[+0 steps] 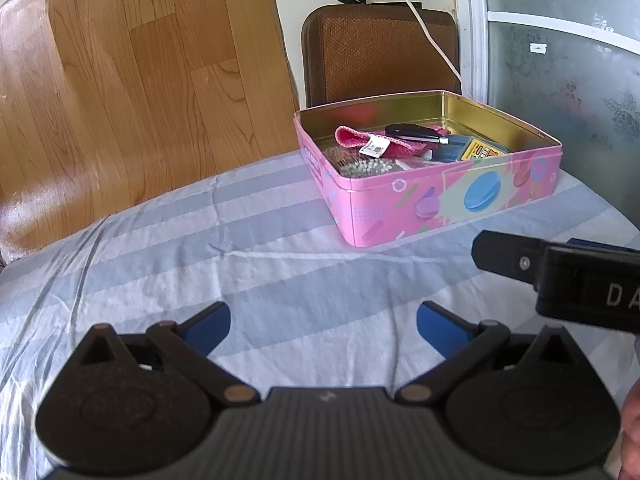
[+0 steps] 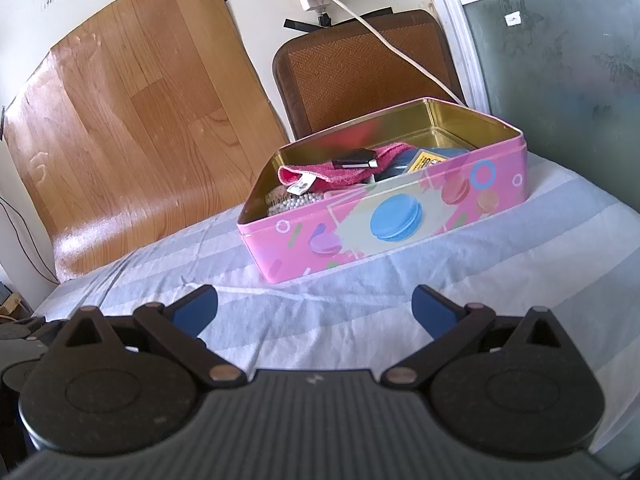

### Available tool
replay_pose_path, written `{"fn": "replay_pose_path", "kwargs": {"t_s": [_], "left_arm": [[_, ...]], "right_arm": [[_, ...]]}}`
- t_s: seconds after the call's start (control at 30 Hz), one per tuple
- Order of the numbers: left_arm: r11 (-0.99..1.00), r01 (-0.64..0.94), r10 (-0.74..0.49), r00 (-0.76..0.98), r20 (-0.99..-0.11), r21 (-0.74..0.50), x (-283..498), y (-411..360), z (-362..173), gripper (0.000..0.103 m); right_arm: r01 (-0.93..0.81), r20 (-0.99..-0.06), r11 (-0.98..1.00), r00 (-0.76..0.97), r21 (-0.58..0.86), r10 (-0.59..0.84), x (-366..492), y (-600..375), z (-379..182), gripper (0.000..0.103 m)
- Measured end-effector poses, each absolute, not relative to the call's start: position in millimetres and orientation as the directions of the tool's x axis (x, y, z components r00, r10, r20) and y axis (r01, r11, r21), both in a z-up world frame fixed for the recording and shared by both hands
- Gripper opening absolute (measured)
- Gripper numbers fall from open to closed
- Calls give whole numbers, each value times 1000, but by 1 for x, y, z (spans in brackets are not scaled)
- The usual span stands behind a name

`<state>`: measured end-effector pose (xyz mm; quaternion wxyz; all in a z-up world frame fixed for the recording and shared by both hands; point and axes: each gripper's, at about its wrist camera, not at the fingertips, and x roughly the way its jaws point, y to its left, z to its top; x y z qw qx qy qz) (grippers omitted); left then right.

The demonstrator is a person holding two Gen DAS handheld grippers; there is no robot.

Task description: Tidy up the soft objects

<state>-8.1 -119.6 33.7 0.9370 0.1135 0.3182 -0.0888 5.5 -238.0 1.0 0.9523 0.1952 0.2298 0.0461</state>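
Note:
A pink tin box (image 1: 460, 200) (image 2: 400, 220) with macaron pictures stands lidless on the striped sheet (image 1: 240, 264), ahead of both grippers. Inside lie a pink knitted cloth (image 1: 352, 138) (image 2: 340, 174) with a white tag, a black flat object (image 1: 412, 132) (image 2: 354, 159), a blue case (image 1: 456, 150) (image 2: 436, 152) with a yellow card, and a beaded item (image 1: 360, 166) (image 2: 296, 202). My left gripper (image 1: 323, 326) is open over bare sheet, nothing between its fingers. My right gripper (image 2: 314, 310) is open too, short of the box; its black body (image 1: 560, 276) shows at the right in the left wrist view.
A brown woven cushion (image 1: 380, 52) (image 2: 360, 72) leans on the wall behind the box, with a white cable (image 1: 428, 28) (image 2: 400, 52) hanging across it. A wood-pattern sheet (image 1: 132, 80) (image 2: 132, 128) covers the wall at left. A frosted glass door (image 1: 568, 80) stands at right.

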Motion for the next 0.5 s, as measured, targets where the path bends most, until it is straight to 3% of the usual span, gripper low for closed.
{"fn": "replay_pose_path", "kwargs": {"t_s": [0.5], "left_arm": [[957,244,-95,776,-624,157,-7,-120,32,103]], "right_arm": [[4,-421,919,890,394,177,6,-238,1,103]]}}
